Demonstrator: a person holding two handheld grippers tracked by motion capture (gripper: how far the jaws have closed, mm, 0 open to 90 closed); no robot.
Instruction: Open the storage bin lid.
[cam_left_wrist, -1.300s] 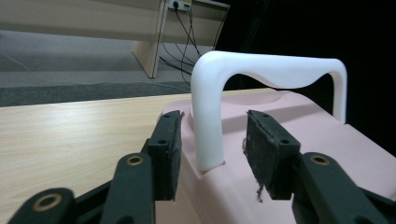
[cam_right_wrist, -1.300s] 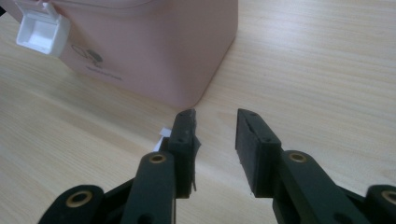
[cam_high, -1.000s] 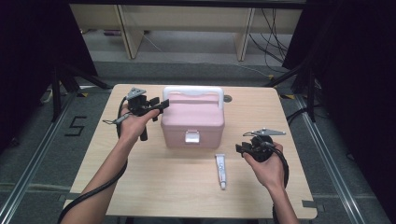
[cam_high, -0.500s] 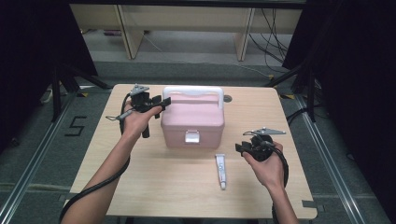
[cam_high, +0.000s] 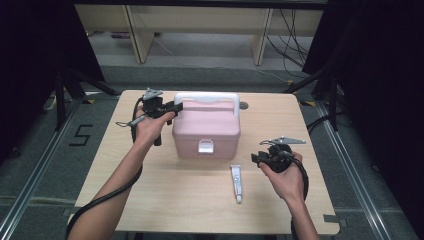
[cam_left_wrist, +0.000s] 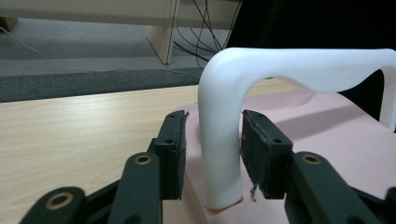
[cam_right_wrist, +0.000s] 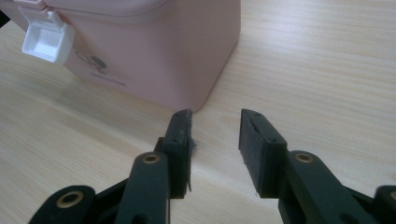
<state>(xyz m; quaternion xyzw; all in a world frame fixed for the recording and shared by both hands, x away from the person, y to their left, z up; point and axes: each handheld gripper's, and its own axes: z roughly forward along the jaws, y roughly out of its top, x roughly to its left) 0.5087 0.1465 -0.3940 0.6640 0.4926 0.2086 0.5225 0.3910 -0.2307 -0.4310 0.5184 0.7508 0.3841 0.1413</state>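
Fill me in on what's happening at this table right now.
A person works at a wooden table with a tool in each hand. The left tool has its jaws on either side of the white handle of a pink box; a small gap shows on the left, so the grip isn't closed. The box lid is down, its white latch facing the person. The right tool is open and empty, hovering near the box's corner. A small tube lies untouched in front of the box.
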